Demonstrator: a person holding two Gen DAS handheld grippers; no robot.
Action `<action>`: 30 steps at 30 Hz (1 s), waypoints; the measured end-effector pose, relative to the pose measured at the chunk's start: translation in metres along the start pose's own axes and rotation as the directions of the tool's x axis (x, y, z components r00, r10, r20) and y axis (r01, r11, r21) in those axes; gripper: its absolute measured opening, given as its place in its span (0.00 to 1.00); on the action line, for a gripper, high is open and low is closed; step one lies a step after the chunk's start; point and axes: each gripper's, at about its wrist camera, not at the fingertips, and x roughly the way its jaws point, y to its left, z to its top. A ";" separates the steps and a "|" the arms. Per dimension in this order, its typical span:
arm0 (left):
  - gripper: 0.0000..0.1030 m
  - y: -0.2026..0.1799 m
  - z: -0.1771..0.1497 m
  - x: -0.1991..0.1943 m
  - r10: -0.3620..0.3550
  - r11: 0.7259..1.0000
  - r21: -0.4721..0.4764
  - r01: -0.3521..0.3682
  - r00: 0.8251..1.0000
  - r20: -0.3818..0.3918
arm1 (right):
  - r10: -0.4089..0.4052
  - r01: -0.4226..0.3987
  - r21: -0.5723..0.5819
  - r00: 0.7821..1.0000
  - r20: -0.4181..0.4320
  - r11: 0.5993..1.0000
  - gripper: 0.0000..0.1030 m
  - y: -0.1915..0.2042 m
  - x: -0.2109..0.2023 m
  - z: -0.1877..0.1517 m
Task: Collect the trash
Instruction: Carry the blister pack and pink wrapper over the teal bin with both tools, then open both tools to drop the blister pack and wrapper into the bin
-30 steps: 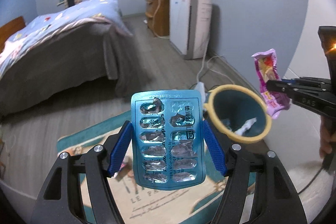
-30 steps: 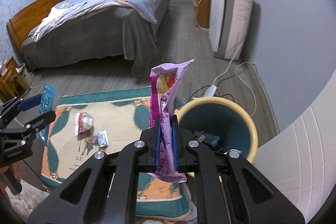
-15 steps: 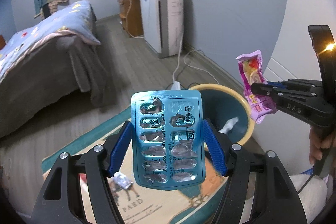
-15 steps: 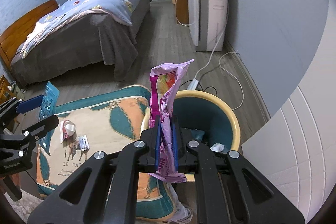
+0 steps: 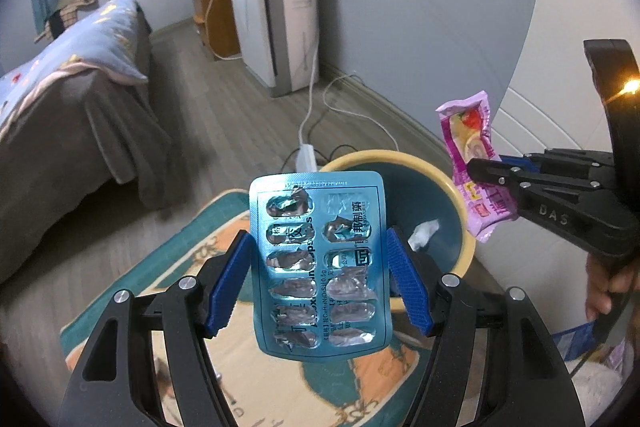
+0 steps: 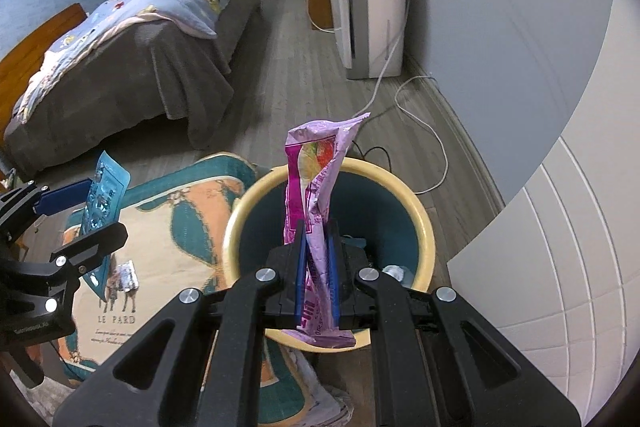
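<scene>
Two grippers are in view, each with one piece of trash, and one bin (image 6: 424, 223) stands on the floor at the rug's (image 6: 168, 211) edge. Two more small scraps (image 6: 127, 273) lie on the rug, well left of the bin.

The left gripper (image 5: 320, 283) clamps a blister pack (image 5: 318, 263) by its two long edges, blue pads (image 5: 406, 283) pressing on either side. The pack is teal-blue foil with two columns of pockets, all torn open and crumpled, with printed lettering across it. It stands upright between the fingers, rising above their tips. It hangs just left of the bin, over the rug.

The right gripper (image 6: 317, 267) is nearly closed, pinching a pink wrapper (image 6: 316, 195). The wrapper is long, thin and creased, with a fruit picture near its top and a darker magenta stripe on one side; its lower end sticks out below the pads and its upper end flops to the right. It is right above the bin's mouth.

The bin is round, cream-rimmed and dark teal inside. At least one white crumpled scrap (image 5: 424, 233) lies in it, along with a few small pieces I cannot make out. A white cable (image 6: 424, 131) runs along the floor behind the bin.
</scene>
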 end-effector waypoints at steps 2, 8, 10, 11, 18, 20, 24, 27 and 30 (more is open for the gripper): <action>0.67 0.001 0.004 0.009 -0.014 1.000 0.007 0.014 1.000 -0.009 | -0.013 0.013 0.008 1.000 -0.010 1.000 0.09 -0.006 0.007 0.001; 0.67 -0.007 0.005 0.043 -0.044 0.999 0.028 0.045 0.997 -0.059 | -0.041 0.044 0.053 0.998 -0.052 0.998 0.09 -0.026 0.031 0.001; 0.67 -0.010 0.006 0.055 -0.041 0.998 0.045 0.044 0.997 -0.070 | -0.042 0.047 0.066 0.997 -0.067 0.997 0.09 -0.028 0.038 0.001; 0.67 -0.011 0.006 0.061 -0.037 0.998 0.050 0.041 0.996 -0.075 | -0.040 0.045 0.072 0.997 -0.072 0.996 0.09 -0.029 0.040 0.001; 0.67 -0.011 0.009 0.096 -0.028 0.998 0.048 0.034 0.992 -0.119 | -0.042 0.052 0.092 0.994 -0.100 0.994 0.09 -0.037 0.057 0.003; 0.67 -0.014 0.010 0.100 -0.015 0.997 0.068 0.024 0.993 -0.121 | -0.043 0.054 0.097 0.993 -0.112 0.994 0.09 -0.038 0.062 0.003; 0.67 -0.019 0.008 0.109 -0.005 0.994 0.104 0.019 0.992 -0.129 | -0.042 0.055 0.104 0.991 -0.125 0.993 0.09 -0.037 0.068 0.004; 0.72 -0.023 0.007 0.111 -0.003 0.993 0.115 0.018 0.992 -0.129 | -0.047 0.061 0.104 0.990 -0.130 0.993 0.09 -0.038 0.071 0.004; 0.84 -0.024 0.005 0.107 0.000 0.992 0.123 0.013 0.995 -0.104 | -0.052 0.066 0.109 0.990 -0.129 0.992 0.11 -0.040 0.071 0.005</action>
